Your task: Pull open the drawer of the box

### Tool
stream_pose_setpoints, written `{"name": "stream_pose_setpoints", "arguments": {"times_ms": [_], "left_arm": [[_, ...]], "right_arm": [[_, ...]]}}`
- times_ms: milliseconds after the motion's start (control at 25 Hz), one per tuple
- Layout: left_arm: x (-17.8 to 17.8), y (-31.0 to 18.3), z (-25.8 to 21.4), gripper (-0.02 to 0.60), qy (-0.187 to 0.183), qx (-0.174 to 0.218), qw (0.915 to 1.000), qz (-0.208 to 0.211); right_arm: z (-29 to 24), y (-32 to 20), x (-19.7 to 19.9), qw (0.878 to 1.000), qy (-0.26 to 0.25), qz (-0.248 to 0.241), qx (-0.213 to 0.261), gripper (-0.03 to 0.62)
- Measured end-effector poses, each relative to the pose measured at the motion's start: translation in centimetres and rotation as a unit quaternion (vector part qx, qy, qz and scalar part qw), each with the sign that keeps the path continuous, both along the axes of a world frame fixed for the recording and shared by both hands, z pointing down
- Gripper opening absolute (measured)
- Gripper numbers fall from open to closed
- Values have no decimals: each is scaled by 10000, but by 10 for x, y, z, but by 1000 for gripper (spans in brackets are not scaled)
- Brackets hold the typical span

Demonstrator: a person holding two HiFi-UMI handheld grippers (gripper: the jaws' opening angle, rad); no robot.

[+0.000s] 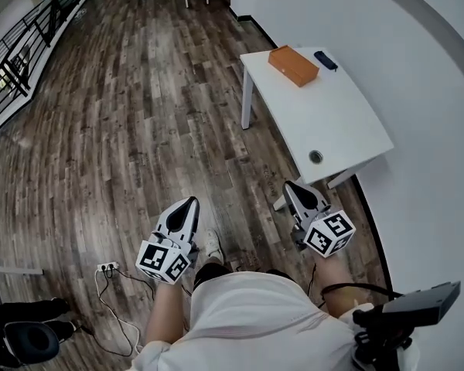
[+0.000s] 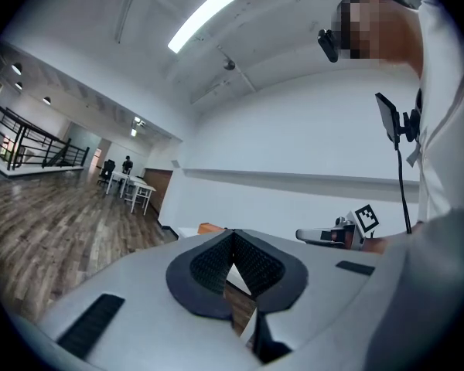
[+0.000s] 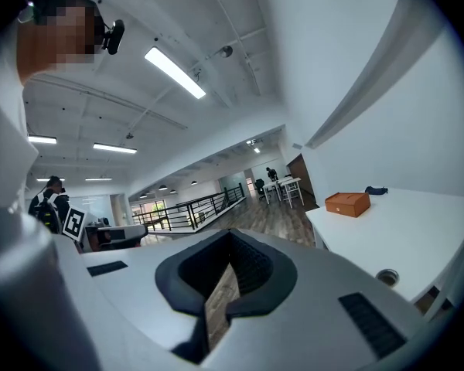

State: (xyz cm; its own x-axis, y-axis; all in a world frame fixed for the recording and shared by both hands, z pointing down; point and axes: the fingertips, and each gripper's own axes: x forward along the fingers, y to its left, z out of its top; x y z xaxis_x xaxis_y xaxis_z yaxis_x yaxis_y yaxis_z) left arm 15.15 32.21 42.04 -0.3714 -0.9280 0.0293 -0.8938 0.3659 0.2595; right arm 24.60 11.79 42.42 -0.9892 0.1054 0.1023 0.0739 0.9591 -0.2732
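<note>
Left gripper view: box (image 2: 209,227) half hidden behind jaws

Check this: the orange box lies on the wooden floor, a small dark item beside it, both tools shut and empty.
One point is wrong: the head view shows the orange box on the white table, not the wooden floor. The small dark item does lie beside it, and the left tool and right tool are shut and empty.
</note>
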Motion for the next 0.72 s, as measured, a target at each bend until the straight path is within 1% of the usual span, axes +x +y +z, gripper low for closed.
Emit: {"name": "stream_pose_setpoints", "arguments": {"times_ms": [200, 440, 560, 720], "left_arm": [[-79, -25, -1, 11, 32, -42, 9994, 351], [-185, -28, -3, 11, -88, -181, 9981, 585], [-228, -33, -2, 11, -116, -222, 9972, 706], [-274, -43, 0, 11, -40, -193, 9967, 786]], "right_arm": [[-4, -15, -70, 9996, 47, 293, 2, -2], [-6, -19, -156, 9980, 89, 623, 3, -2], [-8, -22, -192, 9972, 53, 743, 10, -2], [-3, -28, -225, 9962, 139, 863, 17, -2]]}}
